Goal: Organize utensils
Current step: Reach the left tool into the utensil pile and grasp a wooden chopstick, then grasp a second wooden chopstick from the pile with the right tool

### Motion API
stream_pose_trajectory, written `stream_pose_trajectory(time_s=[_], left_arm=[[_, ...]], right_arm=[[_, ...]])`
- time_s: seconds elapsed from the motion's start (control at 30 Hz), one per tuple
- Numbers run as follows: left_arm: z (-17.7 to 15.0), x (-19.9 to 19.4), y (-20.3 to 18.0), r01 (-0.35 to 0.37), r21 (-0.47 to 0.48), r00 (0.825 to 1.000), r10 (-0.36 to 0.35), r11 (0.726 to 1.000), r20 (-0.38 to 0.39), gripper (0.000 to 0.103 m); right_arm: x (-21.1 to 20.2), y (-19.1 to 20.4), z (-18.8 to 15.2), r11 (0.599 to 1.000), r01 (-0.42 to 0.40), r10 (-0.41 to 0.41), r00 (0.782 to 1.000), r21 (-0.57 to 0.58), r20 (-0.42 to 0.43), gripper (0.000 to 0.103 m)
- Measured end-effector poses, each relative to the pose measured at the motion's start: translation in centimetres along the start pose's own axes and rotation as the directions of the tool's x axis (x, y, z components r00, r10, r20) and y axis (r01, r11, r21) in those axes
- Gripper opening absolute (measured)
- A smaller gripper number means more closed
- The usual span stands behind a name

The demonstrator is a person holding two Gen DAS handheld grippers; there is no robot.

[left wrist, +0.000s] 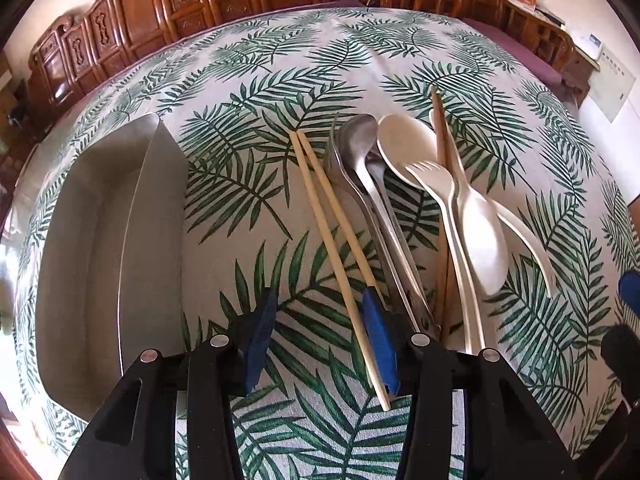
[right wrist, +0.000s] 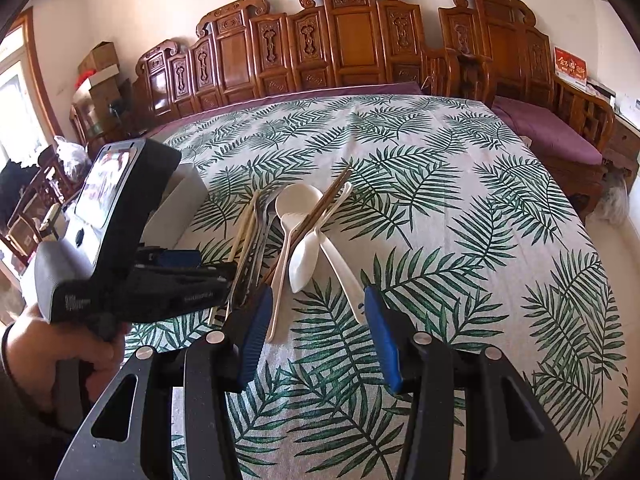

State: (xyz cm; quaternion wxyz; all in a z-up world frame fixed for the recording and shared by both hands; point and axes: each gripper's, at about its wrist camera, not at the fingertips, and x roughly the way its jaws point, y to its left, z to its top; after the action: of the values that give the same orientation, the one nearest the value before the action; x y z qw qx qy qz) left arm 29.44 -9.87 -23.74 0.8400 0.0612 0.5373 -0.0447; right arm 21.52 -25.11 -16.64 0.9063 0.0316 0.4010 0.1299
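Observation:
On the palm-leaf tablecloth lies a heap of utensils: a pale pair of chopsticks, metal spoons, white plastic spoons and a white fork, and brown chopsticks. My left gripper points steeply down and is open. The pale chopsticks run between its jaws close to the right pad, and the left pad stands well clear of them. My right gripper is open over the cloth. The white handle ends lie just ahead of its fingertips. A hand holds the left gripper beside the heap.
A steel tray sits on the cloth left of the utensils and shows as a pale wall behind the left gripper. A right-gripper finger shows at the right edge. A carved wooden bench with purple cushions lines the far table edge.

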Motion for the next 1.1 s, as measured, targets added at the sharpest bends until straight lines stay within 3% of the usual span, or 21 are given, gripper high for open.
stream_pose_trajectory(time_s=[0.07,0.2,0.5,0.67,0.87,1.1], left_arm=[[-0.3,-0.2,0.3,0.008,0.004,1.000,-0.008,1.000,0.003,0.033],[-1.2,-0.5,0.7,0.033,0.000,0.999,-0.033,0.999,0.004,0.005],[-3.7,-3.2,3.8,0.100,-0.003,0.992,-0.099,0.995,0.080,0.004],[-4.2,-4.7,5.3,0.174,-0.016,0.978,-0.171,0.985,0.119,0.004],[-4.2,-6.3,6.2,0.214,-0.008,0.964,-0.210,0.977,0.166,0.004],[-4.1,-7.7,7.4,0.244,-0.012,0.952,-0.238,0.970,0.194,0.004]], right_arm=[[0.0,0.1,0.0,1.000,0.001,-0.001,1.000,-0.001,0.002,0.050],[-0.2,0.3,0.1,1.000,0.002,-0.002,1.000,-0.009,0.004,0.050],[0.5,2.2,0.3,0.997,-0.048,0.047,0.999,-0.058,-0.011,0.050],[2.5,4.2,1.2,0.989,-0.127,0.124,0.992,-0.081,-0.036,0.036],[5.8,6.8,2.5,0.975,-0.193,0.184,0.979,-0.113,-0.087,0.024],[10.3,9.1,3.1,0.976,-0.171,0.144,0.972,-0.137,-0.187,0.022]])
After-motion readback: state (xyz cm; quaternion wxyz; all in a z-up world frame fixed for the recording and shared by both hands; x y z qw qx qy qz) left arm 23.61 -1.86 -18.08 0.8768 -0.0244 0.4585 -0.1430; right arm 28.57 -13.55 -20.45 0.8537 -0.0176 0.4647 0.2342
